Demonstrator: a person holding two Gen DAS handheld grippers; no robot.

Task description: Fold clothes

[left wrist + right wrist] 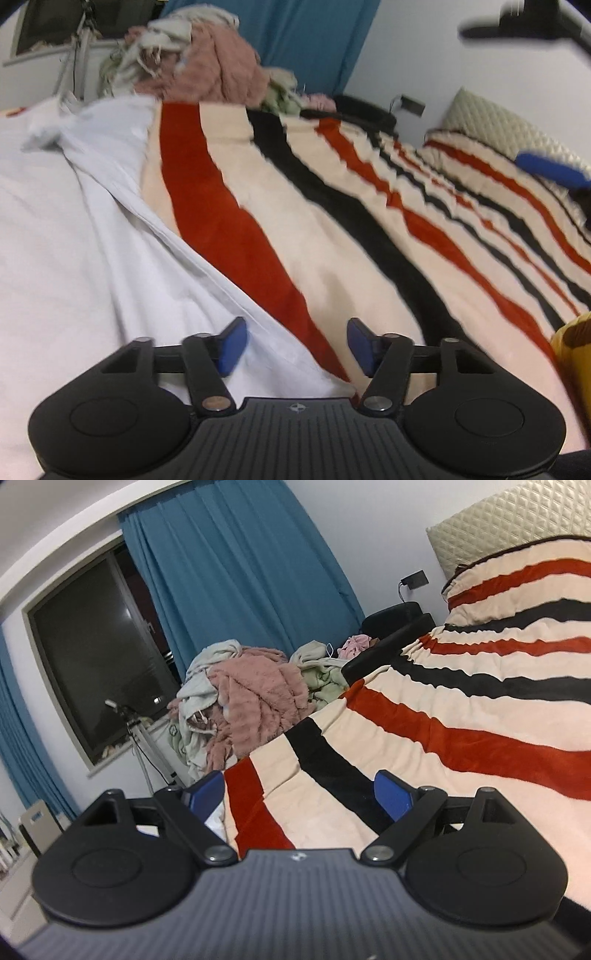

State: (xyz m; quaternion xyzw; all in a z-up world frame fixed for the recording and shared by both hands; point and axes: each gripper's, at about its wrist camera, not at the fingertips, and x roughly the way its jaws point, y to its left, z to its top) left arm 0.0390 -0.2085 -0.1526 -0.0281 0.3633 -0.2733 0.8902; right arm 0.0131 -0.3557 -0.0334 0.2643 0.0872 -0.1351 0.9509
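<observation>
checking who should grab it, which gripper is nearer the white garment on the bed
Left. The left gripper hovers right over the white garment, its edge between the open fingers. The right gripper is over the striped blanket, white cloth barely visible beside it.

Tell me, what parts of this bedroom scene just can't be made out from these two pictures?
- White garment, left wrist view: its near end is hidden under the left gripper; its kind is unclear.
- Yellow thing, left wrist view: cut off by the right edge.
- Clothes pile, both views: tangled; single items unclear.
- Window, right wrist view: dark, nothing visible outside.
</observation>
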